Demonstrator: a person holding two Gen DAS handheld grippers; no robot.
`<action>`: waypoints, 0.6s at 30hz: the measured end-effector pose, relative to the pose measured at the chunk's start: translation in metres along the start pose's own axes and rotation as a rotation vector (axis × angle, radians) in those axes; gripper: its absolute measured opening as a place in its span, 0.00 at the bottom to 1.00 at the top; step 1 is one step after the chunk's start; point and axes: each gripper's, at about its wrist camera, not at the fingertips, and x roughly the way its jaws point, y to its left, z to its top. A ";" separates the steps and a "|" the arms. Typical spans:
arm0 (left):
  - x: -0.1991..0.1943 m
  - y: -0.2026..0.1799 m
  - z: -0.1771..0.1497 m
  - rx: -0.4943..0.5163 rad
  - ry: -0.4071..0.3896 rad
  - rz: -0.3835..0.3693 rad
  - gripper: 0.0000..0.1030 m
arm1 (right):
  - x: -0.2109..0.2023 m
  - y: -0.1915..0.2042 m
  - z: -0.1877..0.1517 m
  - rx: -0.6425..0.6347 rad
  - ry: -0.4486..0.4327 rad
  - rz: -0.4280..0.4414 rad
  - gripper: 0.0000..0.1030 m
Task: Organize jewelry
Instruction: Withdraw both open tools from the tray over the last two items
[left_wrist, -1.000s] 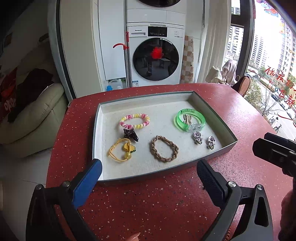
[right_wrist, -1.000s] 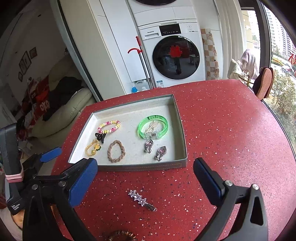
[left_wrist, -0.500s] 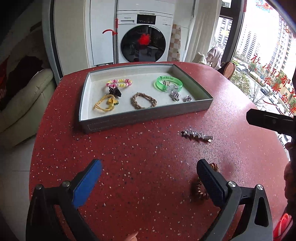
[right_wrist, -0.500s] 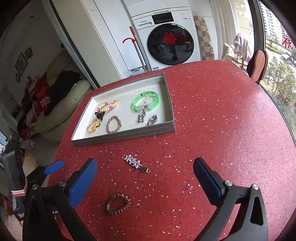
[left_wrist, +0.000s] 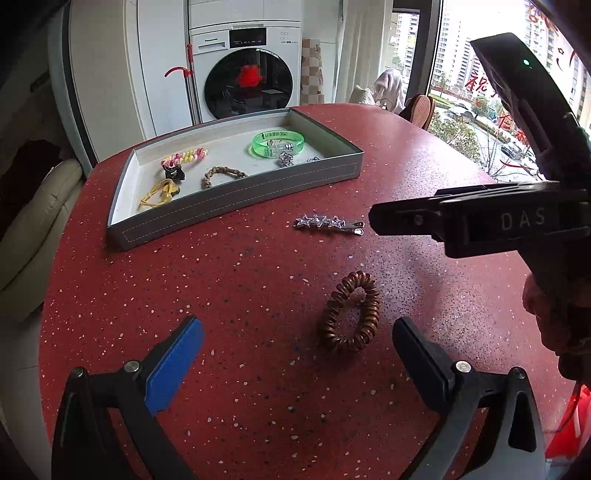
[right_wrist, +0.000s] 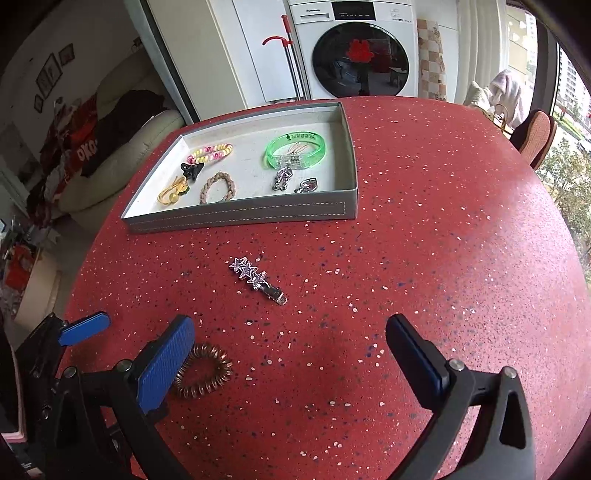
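A grey tray (left_wrist: 236, 201) (right_wrist: 240, 217) on the red table holds a green bangle (left_wrist: 279, 142) (right_wrist: 295, 149), a beaded bracelet (left_wrist: 184, 157), a braided band (left_wrist: 223, 173), a yellow tie (left_wrist: 159, 192) and small silver pieces. A silver star hair clip (left_wrist: 328, 223) (right_wrist: 256, 278) and a copper spiral hair tie (left_wrist: 351, 312) (right_wrist: 203, 371) lie on the table in front of the tray. My left gripper (left_wrist: 295, 350) is open and empty, just short of the hair tie. My right gripper (right_wrist: 291, 350) is open and empty, below the clip.
The red speckled round table (right_wrist: 443, 221) carries everything. The right gripper's body (left_wrist: 480, 225) reaches in from the right in the left wrist view, near the clip. A washing machine (right_wrist: 358, 48), a sofa (right_wrist: 110, 140) and a chair (right_wrist: 535, 136) stand beyond the table.
Both grippers have pulled back from the tray towards the table's near side. The star clip and the copper hair tie have come into view and now lie close before the grippers. Both stay open.
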 end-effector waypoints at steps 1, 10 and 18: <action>0.001 -0.002 0.000 0.007 0.002 -0.010 1.00 | 0.003 0.002 0.002 -0.016 0.006 0.005 1.00; 0.016 -0.021 0.003 0.069 0.028 -0.046 1.00 | 0.035 0.024 0.024 -0.179 0.084 0.033 0.93; 0.028 -0.028 0.002 0.086 0.041 -0.051 0.92 | 0.055 0.034 0.029 -0.252 0.161 0.006 0.53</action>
